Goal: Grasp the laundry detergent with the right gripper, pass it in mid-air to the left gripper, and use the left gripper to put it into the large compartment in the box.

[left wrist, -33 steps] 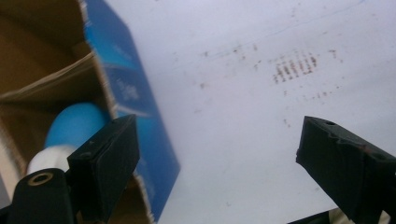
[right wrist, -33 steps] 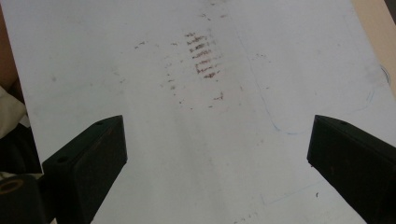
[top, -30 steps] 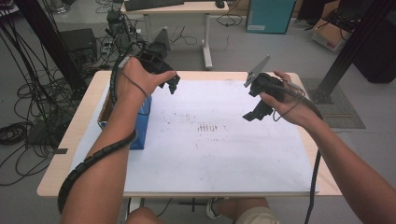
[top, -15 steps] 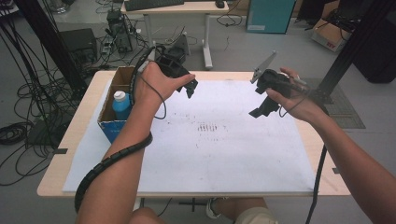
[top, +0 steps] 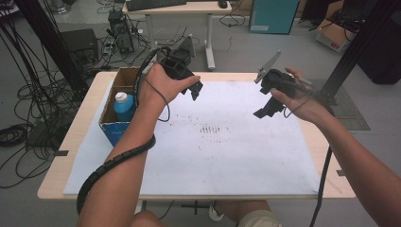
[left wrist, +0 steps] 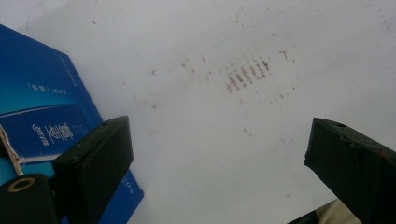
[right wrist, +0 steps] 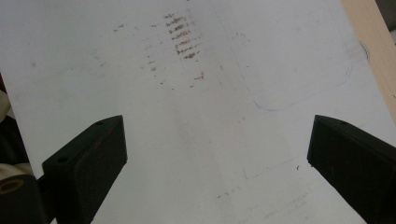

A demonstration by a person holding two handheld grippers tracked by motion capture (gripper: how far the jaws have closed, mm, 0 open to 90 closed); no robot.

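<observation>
1. Two hand-held grippers hover over a desk [top: 331, 189] covered by a white sheet [top: 227, 156]. The left gripper [top: 195, 89] is near the sheet's back left part; the right gripper [top: 265, 108] is toward the back right, well apart from it.
2. An open blue box [top: 109, 126] stands at the desk's left edge, just beside the left forearm. A blue bottle [top: 124, 107] with a white cap stands upright inside it.
3. Left fingers [left wrist: 95, 161]: spread wide, having just been opening, with nothing between them. Past them the left gripper view shows the bare sheet and the box's printed blue side [left wrist: 42, 107].
4. Right fingers [right wrist: 88, 158]: spread wide too, pinching nothing, above bare sheet with a faint pen outline.
5. Step in hand, as I judge it: the bottle is already in the box and the left gripper is empty beside it, so a placing step looks done.
6. Next move, by my guess: either hand would need something new to take; the sheet carries only a smudge [top: 210, 128] of brown marks at its middle.
7. Hard to make out: the box's depth and anything else in it, the print on its side, and the left gripper's tips behind the hand in the high view.
</observation>
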